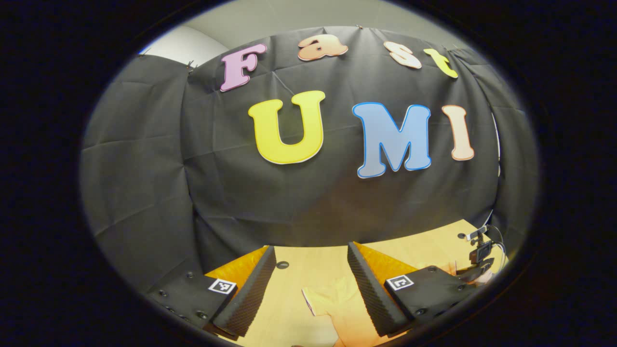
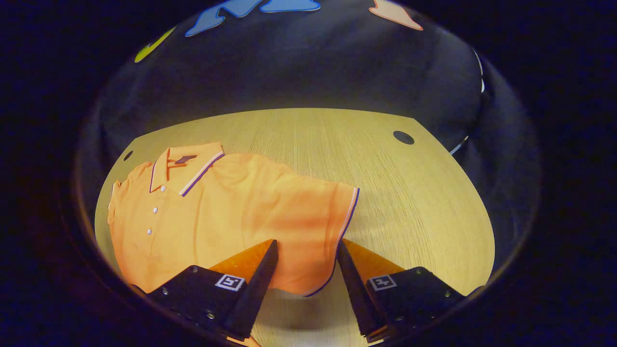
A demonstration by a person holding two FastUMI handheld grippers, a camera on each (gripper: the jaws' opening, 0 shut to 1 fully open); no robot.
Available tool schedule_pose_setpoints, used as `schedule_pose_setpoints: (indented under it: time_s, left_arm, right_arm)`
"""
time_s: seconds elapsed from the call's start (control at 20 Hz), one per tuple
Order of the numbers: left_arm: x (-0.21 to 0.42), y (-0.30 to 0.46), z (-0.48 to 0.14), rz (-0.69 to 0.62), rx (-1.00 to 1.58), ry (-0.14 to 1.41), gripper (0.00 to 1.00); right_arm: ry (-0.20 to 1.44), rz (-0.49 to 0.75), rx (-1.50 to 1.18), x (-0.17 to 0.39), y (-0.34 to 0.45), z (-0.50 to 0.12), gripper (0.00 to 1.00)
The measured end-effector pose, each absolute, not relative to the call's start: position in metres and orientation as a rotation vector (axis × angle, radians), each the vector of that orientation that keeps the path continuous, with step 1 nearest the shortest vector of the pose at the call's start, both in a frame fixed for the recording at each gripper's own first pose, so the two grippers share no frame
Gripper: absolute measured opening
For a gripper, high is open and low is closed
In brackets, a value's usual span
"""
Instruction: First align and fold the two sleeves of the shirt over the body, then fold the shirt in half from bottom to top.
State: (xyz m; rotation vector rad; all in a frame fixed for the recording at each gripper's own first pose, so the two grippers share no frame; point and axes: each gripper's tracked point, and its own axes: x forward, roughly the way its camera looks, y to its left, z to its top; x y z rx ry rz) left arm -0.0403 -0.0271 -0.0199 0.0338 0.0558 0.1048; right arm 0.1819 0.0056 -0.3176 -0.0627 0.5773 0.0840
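The orange short-sleeved polo shirt (image 2: 212,217) lies flat on the pale wooden surface (image 2: 409,193), collar toward the far left edge, button placket up, its body running left to right across the right gripper view. And here is the right gripper (image 2: 306,260), jaws spread wide and holding nothing, poised just over the striped cuff of the near sleeve (image 2: 332,217). That sleeve sticks out toward the gripper, its trimmed edge running between the two fingers, so the right hand looks clearly the nearer one for the first sleeve fold; a short drop and a pinch would seem to take the cuff.

Over in the left gripper view, the left gripper (image 1: 311,270) is open too, empty, tilted up at the booth wall, with a corner of orange cloth (image 1: 337,303) below and between its fingers. It also catches a small camera stand (image 1: 479,250) at the surface's far right edge. The right gripper view gives the collar, buttons and whole layout.
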Motion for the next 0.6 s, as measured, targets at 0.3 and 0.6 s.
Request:
schedule_pose_setpoints:
  time_s: [0.3, 0.6]
  left_arm:
    - [-0.0392, -0.0262, -0.0230, 0.106, 0.012, 0.063, 1.00]
    - [-0.0395, -0.0234, -0.0253, 0.108, -0.002, 0.066, 1.00]
  right_arm:
    - [0.597, 0.098, -0.028, 0.1840, 0.0130, -0.3194, 0.17]
    - [0.593, 0.100, -0.056, 0.1848, 0.0147, -0.3152, 0.04]
